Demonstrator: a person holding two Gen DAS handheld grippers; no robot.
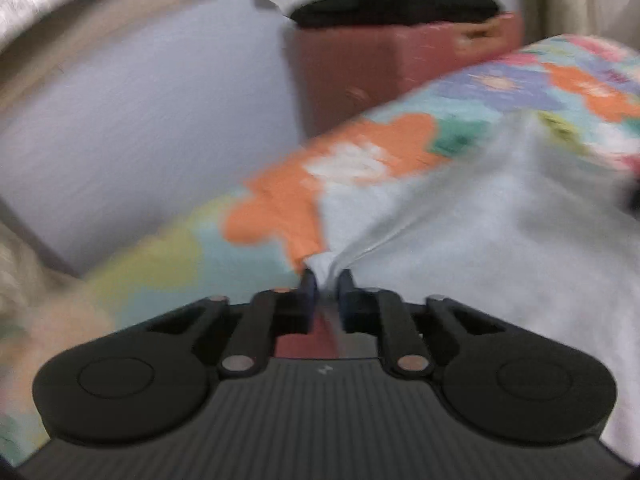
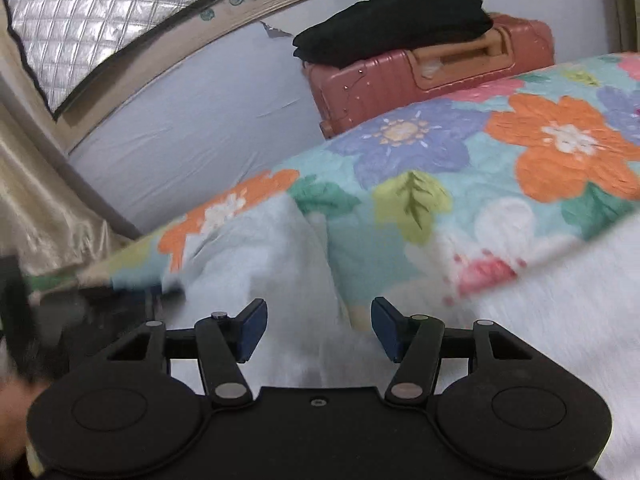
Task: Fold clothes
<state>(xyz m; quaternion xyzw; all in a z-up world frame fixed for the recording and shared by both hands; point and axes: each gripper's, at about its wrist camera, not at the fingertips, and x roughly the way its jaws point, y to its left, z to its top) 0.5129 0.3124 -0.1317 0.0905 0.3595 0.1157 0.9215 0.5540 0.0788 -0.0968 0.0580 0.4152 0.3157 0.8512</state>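
Observation:
A white garment (image 1: 480,232) lies on a bed with a flowered cover (image 1: 360,152). My left gripper (image 1: 327,280) is shut on a bunched edge of the white garment, which stretches away to the right. In the right wrist view the same white garment (image 2: 272,248) spreads under and ahead of my right gripper (image 2: 318,322), which is open and empty just above the cloth. The left wrist view is blurred by motion.
A pink suitcase (image 2: 420,80) stands beyond the bed's far edge with a folded black garment (image 2: 392,20) on top. A pale grey wall (image 2: 180,120) and a quilted silver window cover (image 2: 100,12) lie behind. A beige curtain (image 2: 36,184) hangs at left.

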